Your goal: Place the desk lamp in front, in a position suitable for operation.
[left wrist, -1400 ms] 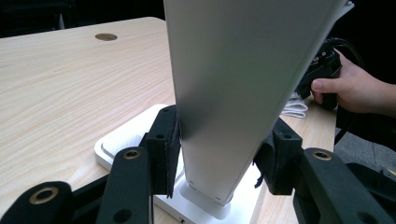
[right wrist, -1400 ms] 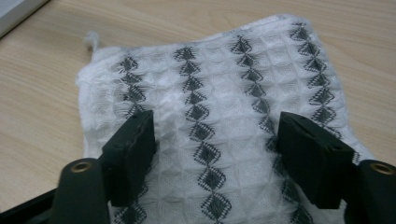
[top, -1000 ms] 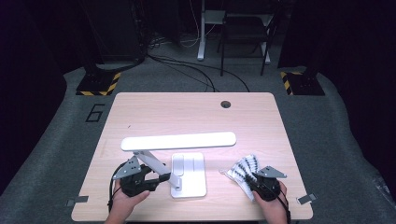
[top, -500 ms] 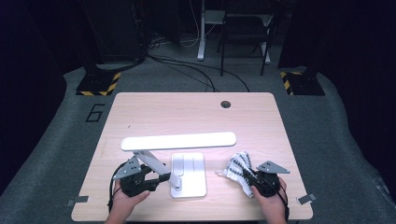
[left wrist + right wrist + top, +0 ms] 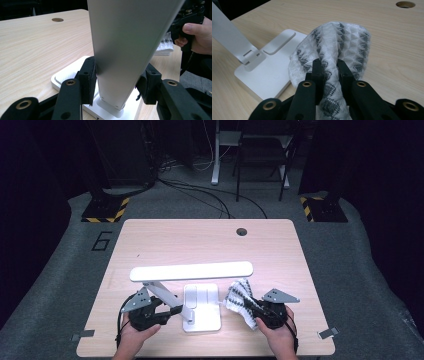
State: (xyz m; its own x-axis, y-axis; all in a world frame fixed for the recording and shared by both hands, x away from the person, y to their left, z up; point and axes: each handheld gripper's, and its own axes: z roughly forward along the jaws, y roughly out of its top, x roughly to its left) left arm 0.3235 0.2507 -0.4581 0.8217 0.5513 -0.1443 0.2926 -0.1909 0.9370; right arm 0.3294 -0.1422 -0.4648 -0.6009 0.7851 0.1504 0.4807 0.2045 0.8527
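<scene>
At lower centre of the high view, a lamp (image 5: 192,287) is pinched at its arm by the left gripper (image 5: 172,311); a cloth (image 5: 240,299), lower right, is clamped in the right gripper (image 5: 252,312). Wiping is best done with the lamp held steady on the tabletop (image 5: 200,240).

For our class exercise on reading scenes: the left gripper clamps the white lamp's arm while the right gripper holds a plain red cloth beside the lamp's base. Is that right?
Not quite. The cloth is white with a grey zigzag pattern, not plain red, as the right gripper view shows. The rest stands: the left gripper clamps the lamp's arm, and the right gripper holds the cloth beside the lamp's base.
</scene>
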